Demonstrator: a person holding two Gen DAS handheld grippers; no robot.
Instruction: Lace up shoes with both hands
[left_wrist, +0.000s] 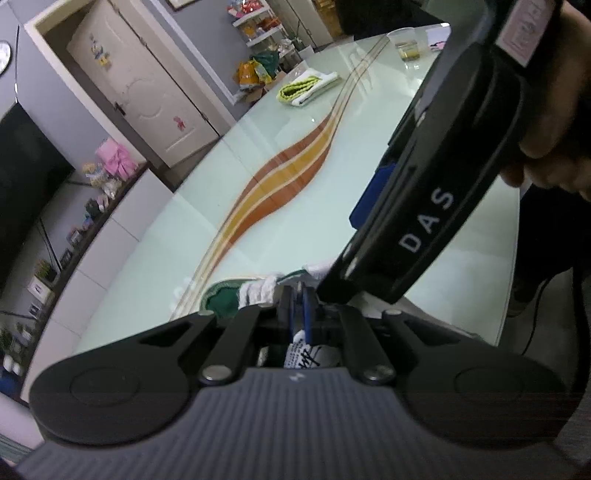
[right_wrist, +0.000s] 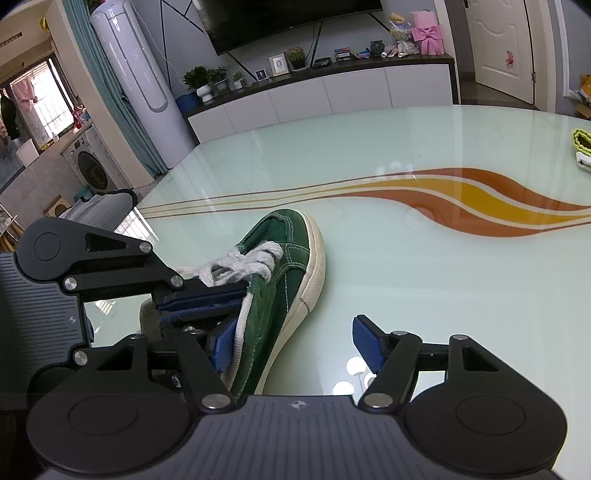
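**Two claws at a green suede sneaker on a glass desk**

Left wrist view: the left claw (left_wrist: 298, 295) is pressed together, its blue pads pinching a white shoelace (left_wrist: 301, 334). The green sneaker (left_wrist: 221, 299) lies just beyond it on the pale glass desk (left_wrist: 184, 229). The right claw's black body crosses in from the upper right, held by a hand (left_wrist: 554, 122). A yellow-green cloth (left_wrist: 306, 86) lies well apart.

Right wrist view: the right claw (right_wrist: 295, 341) is spread wide, the sneaker (right_wrist: 284, 273) lying between its blue pads, toe pointing away. The left claw (right_wrist: 207, 297) reaches in from the left, closed at the laces (right_wrist: 243, 264).
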